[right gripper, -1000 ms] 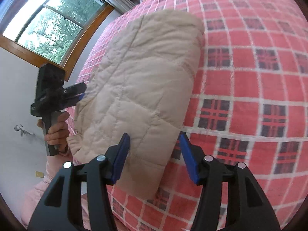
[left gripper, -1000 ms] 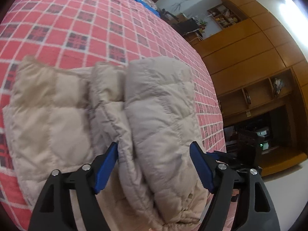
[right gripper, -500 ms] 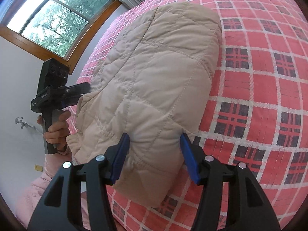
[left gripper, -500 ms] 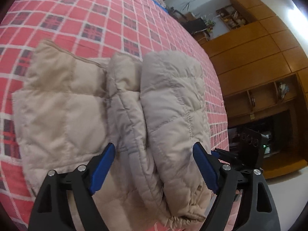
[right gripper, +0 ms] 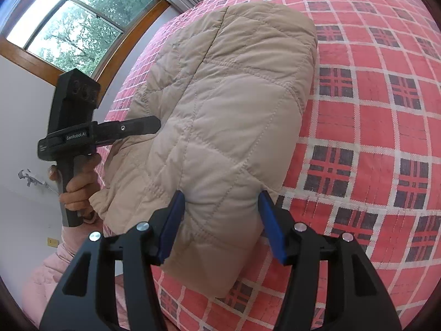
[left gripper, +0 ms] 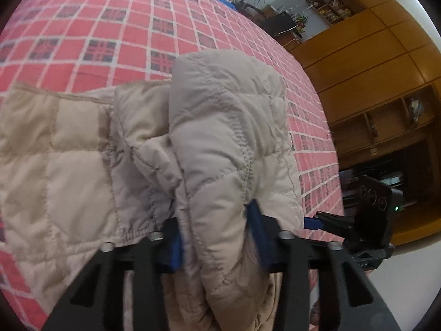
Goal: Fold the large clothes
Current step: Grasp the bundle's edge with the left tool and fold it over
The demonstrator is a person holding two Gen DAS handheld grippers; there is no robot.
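The left gripper (left gripper: pixel 217 237) pinches a thick fold of the jacket (left gripper: pixel 220 143) lying on the bed (left gripper: pixel 110 27), while the right gripper (right gripper: pixel 220 223) straddles its near edge, jaws apart, and should probably bite deep before lifting evenly.

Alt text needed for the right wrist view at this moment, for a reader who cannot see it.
A folded beige quilted puffer jacket lies on a red plaid bedspread, its near end between the blue pads of the open right gripper. At left, a hand holds the black left gripper, its tip at the jacket's edge, below a wood-framed window.
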